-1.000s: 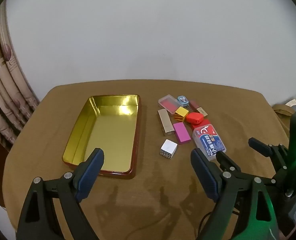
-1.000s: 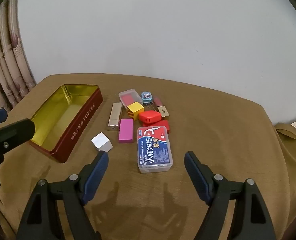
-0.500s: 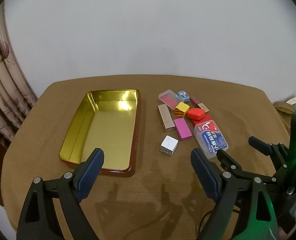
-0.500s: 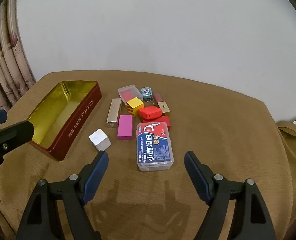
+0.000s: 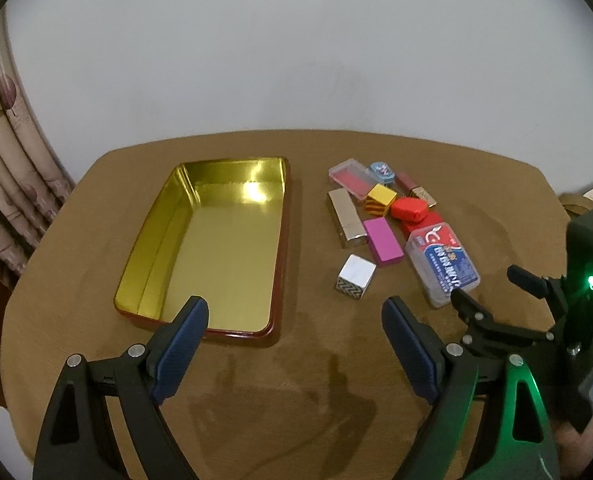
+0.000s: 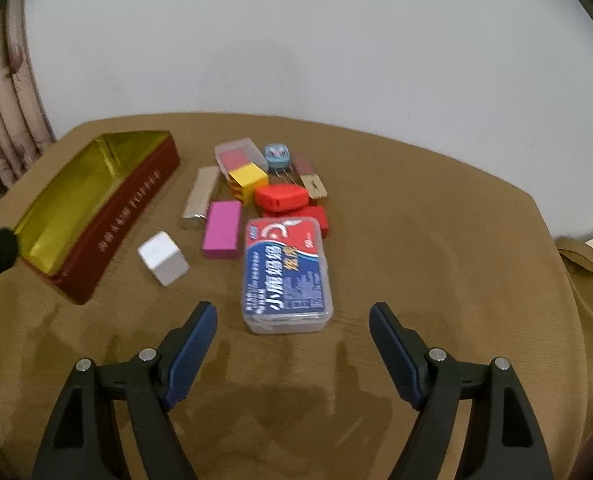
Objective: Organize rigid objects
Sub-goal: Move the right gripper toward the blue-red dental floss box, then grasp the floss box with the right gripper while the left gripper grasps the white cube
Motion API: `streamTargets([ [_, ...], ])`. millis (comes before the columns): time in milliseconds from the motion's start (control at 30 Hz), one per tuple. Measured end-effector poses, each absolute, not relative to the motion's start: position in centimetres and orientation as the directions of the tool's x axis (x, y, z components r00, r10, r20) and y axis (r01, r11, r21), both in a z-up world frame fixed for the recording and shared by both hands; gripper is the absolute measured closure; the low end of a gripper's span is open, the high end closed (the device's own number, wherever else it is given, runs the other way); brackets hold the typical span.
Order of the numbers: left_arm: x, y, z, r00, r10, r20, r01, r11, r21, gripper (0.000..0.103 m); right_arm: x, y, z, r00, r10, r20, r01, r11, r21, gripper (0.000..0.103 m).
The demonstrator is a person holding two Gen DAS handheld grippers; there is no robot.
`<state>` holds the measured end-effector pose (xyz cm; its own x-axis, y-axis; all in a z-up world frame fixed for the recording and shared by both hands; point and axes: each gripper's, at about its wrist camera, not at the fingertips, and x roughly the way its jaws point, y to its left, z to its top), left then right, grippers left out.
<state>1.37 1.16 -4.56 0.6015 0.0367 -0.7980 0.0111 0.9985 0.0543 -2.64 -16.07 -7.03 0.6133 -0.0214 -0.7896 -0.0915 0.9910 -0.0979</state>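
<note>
The right gripper (image 6: 292,332) has been brought closer to the blue-labelled plastic box (image 6: 286,276); both it and the left gripper (image 5: 296,328) are spread wide, nothing held. The box lies well right of the empty gold tin (image 5: 216,320), presumably its destination.

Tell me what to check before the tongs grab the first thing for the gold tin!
1. Right tongs open: ok, jaws spread wide, holding nothing.
2. Left tongs open: ok, also holding nothing.
3. Gold tin has room: ok, nothing inside.
4. Nearest item reachable: ok, the blue-labelled clear box lies flat just ahead of the right tongs.
5. Box free of neighbours: not ok, its far end sits against a red case.
6. Jaws wide enough for the box: cannot tell.
</note>
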Motion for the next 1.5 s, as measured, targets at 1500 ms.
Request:
streamTargets([
  [1500,8.8,-3.1,-12.0,0.463,-0.099,-0.881,0.307,0.950,0.054,0.019,1.4,-21.2,-12.7,0.626,-0.120,-0.770,0.084,0.993,-0.087,0.041],
])
